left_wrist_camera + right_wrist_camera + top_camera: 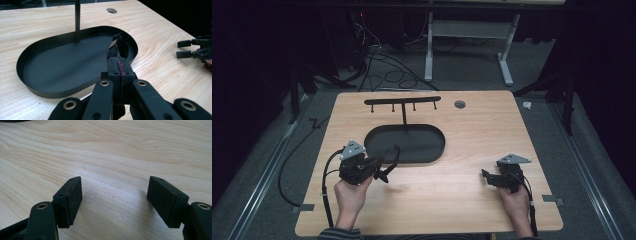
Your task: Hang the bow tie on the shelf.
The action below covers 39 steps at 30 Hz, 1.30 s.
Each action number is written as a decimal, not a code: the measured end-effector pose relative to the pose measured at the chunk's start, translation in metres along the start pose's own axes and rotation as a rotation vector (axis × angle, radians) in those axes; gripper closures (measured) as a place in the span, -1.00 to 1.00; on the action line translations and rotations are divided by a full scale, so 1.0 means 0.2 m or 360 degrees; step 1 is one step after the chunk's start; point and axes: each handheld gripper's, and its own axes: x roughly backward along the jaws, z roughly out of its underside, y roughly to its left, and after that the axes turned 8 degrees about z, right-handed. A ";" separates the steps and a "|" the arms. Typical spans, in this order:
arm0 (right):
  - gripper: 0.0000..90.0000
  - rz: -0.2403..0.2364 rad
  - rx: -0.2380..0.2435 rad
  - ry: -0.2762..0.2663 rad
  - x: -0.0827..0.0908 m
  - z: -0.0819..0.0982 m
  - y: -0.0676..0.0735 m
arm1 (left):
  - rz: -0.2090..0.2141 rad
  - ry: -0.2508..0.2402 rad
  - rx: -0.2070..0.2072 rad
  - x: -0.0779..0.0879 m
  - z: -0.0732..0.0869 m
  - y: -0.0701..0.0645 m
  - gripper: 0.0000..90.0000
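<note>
My left gripper (383, 171) is at the table's front left, by the near rim of a black oval tray (432, 150). Its jaws are pressed together (118, 65) on a thin black piece (116, 46) that sticks out past the tips over the tray's edge (62, 93). A thin post (77, 20) rises from the tray and carries a crossbar with small hooks (402, 102). Held low over bare wood at the front right, my right gripper (486, 178) is open, with nothing between its pads (75, 197). It also appears in the left gripper view (185, 48).
The light wooden table (472, 135) has a round cable hole (459, 104) near its back edge. Bare wood lies between the two grippers. Behind the table, cables and a white desk frame (429, 45) stand on the dark floor.
</note>
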 end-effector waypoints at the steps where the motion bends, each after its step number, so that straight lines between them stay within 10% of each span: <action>1: -0.35 0.0000 0.0000 0.0000 0.00 0.00 0.00 | 0.0000 0.0000 0.0000 0.00 0.00 0.00 1.00; 39: -0.34 -0.0008 -0.0009 0.0000 0.00 0.00 -0.01 | 0.0007 -0.0016 -0.0058 -0.03 -0.22 0.06 1.00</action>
